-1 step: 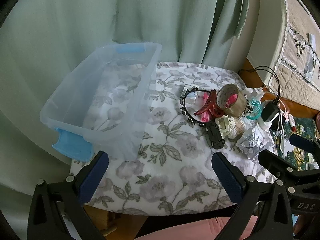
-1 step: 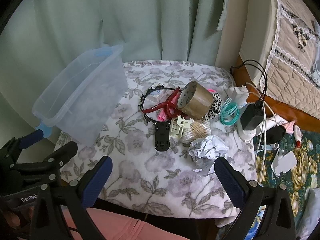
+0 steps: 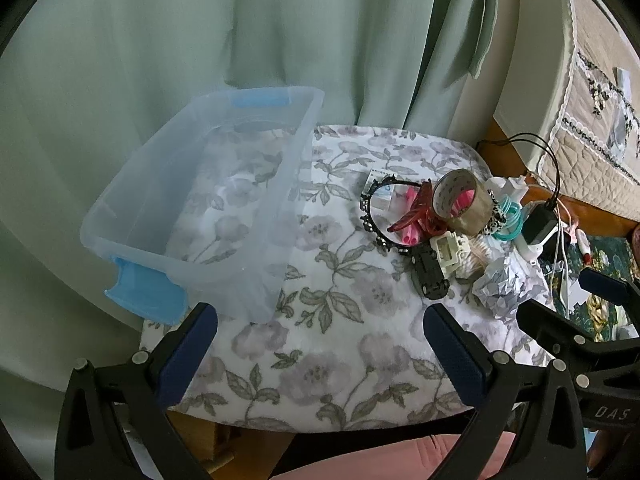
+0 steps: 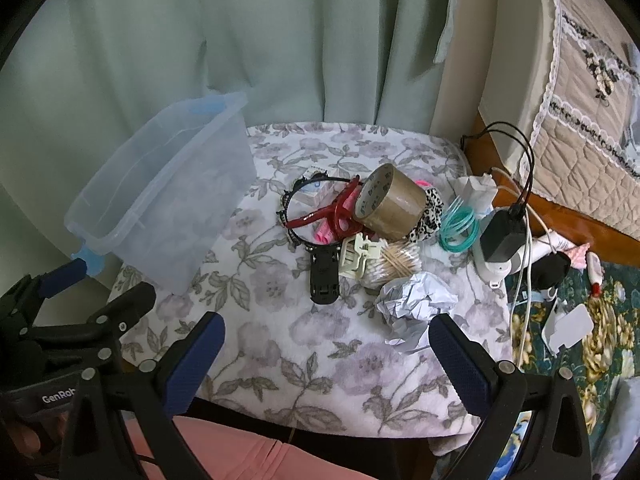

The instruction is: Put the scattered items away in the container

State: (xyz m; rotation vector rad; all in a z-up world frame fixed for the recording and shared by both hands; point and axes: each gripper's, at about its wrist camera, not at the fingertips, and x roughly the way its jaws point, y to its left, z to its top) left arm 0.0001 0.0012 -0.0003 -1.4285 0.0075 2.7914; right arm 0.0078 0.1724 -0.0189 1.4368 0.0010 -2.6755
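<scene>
A clear plastic container [image 3: 256, 200] with blue handles stands empty at the table's left; it also shows in the right wrist view [image 4: 168, 200]. A heap lies at the right: a brown tape roll [image 4: 390, 202], red glasses [image 4: 334, 212], a black beaded headband [image 4: 288, 208], a black clip [image 4: 324, 276], a cream claw clip [image 4: 356, 254], a cotton swab bundle [image 4: 400, 266], teal rings [image 4: 458, 224] and crumpled paper [image 4: 414, 304]. My left gripper [image 3: 320, 344] is open and empty over the front edge. My right gripper [image 4: 326, 356] is open and empty, just short of the paper.
The small table has a floral cloth [image 4: 280, 344]. A green curtain [image 4: 240, 40] hangs behind. A black charger with cables [image 4: 502, 236] sits at the table's right edge. A bed with a quilted cover [image 4: 580, 120] stands at the right. Small items lie on the patterned floor [image 4: 568, 328].
</scene>
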